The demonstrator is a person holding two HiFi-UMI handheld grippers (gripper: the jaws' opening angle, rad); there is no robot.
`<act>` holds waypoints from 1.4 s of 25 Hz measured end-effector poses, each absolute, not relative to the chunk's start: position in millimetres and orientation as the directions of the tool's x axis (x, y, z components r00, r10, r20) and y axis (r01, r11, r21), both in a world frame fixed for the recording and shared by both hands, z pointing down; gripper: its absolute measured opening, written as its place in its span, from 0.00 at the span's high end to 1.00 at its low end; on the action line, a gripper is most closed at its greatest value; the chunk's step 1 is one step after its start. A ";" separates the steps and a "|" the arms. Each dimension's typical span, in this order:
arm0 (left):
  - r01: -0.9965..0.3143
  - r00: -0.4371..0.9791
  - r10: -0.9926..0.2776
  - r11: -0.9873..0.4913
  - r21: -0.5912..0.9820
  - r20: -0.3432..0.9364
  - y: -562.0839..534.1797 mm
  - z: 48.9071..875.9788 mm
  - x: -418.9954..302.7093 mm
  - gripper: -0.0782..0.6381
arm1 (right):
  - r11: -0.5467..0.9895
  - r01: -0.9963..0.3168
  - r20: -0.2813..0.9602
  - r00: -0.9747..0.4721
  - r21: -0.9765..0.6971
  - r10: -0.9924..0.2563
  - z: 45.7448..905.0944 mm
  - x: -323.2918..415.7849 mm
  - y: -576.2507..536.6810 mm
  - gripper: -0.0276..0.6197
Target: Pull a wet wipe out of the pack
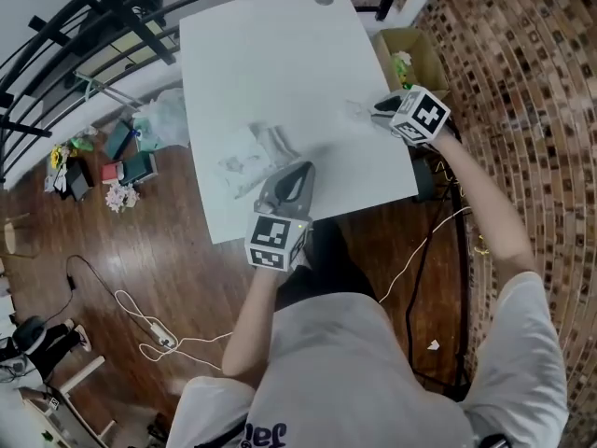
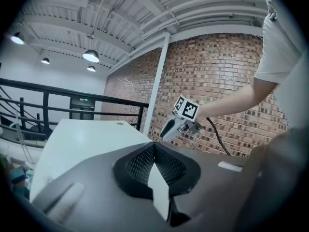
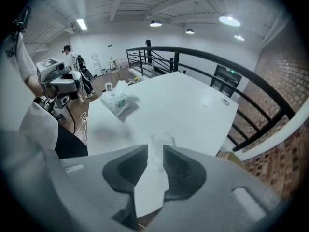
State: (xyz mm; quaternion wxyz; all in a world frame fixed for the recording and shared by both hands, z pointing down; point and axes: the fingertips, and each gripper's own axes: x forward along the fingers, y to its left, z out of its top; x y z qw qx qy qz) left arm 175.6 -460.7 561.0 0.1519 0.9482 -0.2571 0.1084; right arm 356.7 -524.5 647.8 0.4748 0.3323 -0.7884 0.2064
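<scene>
The wet wipe pack (image 1: 244,161) lies crumpled on the white table (image 1: 270,54), towards its near edge; the right gripper view shows the pack (image 3: 118,103) at the far left of the table. My left gripper (image 1: 297,171) hovers just right of the pack, and its jaws (image 2: 154,146) meet at the tips with nothing seen between them. My right gripper (image 1: 376,112) is at the table's right edge, tilted down. Its jaws (image 3: 155,153) stand apart. A thin white wipe (image 3: 161,143) lies on the table just beyond them, also visible as the wipe (image 1: 357,110) from above.
A cardboard box (image 1: 410,54) sits beyond the table's right edge against the brick wall (image 1: 522,82). A black railing (image 1: 84,17) runs behind the table. Bags and clutter (image 1: 121,157) and a white cable (image 1: 140,325) lie on the wooden floor at left.
</scene>
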 end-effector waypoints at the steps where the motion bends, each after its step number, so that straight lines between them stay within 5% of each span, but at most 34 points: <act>1: -0.526 0.842 -0.467 -0.822 0.218 0.269 -459.1 552.8 169.6 0.87 | 0.690 -0.724 0.874 -0.330 0.007 -0.356 635.2 351.9 -520.4 0.83; 7: -0.566 0.823 -0.540 -0.810 0.157 0.179 -433.7 495.4 119.2 0.87 | 0.617 -0.786 0.706 -0.412 0.045 -0.576 548.6 287.5 -465.8 0.84; 11: -0.602 0.798 -0.586 -0.788 0.132 0.142 -407.5 469.9 86.7 0.87 | 0.520 -0.853 0.517 -0.463 -0.041 -0.719 499.7 240.1 -415.9 0.97; 21: -0.746 0.666 -0.742 -0.659 0.098 0.077 -305.4 424.8 41.1 0.87 | 0.534 -0.840 0.228 -0.541 -0.099 -0.809 452.6 145.6 -282.8 0.97; 35: -0.810 0.585 -0.803 -0.585 0.039 0.111 -63.1 399.2 78.9 0.87 | 0.451 -0.878 0.143 -0.473 -0.157 -0.870 429.6 157.0 -36.2 0.97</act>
